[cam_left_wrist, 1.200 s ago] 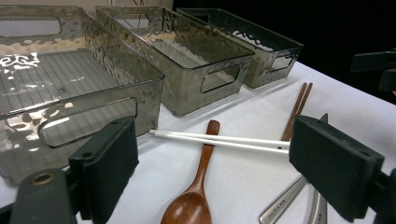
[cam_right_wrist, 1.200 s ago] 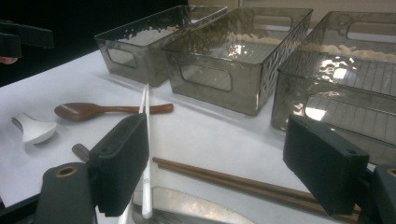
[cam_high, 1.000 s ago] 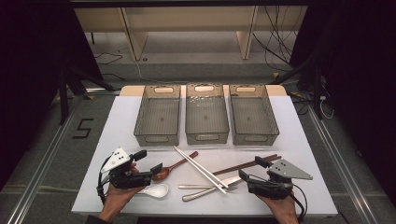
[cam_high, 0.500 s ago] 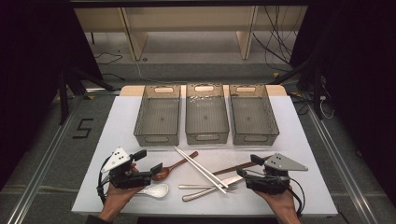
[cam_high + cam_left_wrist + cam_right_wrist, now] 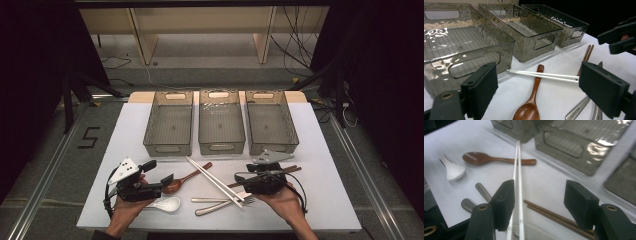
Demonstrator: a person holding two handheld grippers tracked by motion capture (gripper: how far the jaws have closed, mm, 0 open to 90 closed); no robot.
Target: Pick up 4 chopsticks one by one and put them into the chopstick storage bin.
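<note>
Step in hand: I judge this as the approach to a pick. My right gripper point(image 5: 239, 178) sits low over the cutlery pile, aimed along the white chopsticks point(image 5: 518, 182).
Right tool state: jaws spread wide with nothing between the pads; the white chopsticks run just beside the left pad point(image 5: 504, 202) in the right gripper view.
Left tool state: my left gripper point(image 5: 161, 176) rests near the table edge, jaws apart and empty, facing the wooden spoon point(image 5: 532, 100).
Target location: the white chopsticks lie side by side on the table point(image 5: 330, 190), slanting from just in front of the middle bin point(image 5: 221, 145) down toward the metal utensils point(image 5: 212, 205), crossing the wooden spoon's handle.
Next move: I judge it calls for shifting the right gripper sideways so both sticks fall between the pads, then closing. The brown chopsticks point(image 5: 554, 218) lie close underneath and could be caught too.
Materials: white chopsticks are smooth, thin and straight, likely slippery; the wooden spoon is glossy red-brown with an oval bowl; the white soup spoon point(image 5: 166, 204) looks ceramic or plastic, I cannot tell which.
Bins: three translucent grey plastic tubs with rippled walls, ribbed floors and cut-out handles, all empty.
</note>
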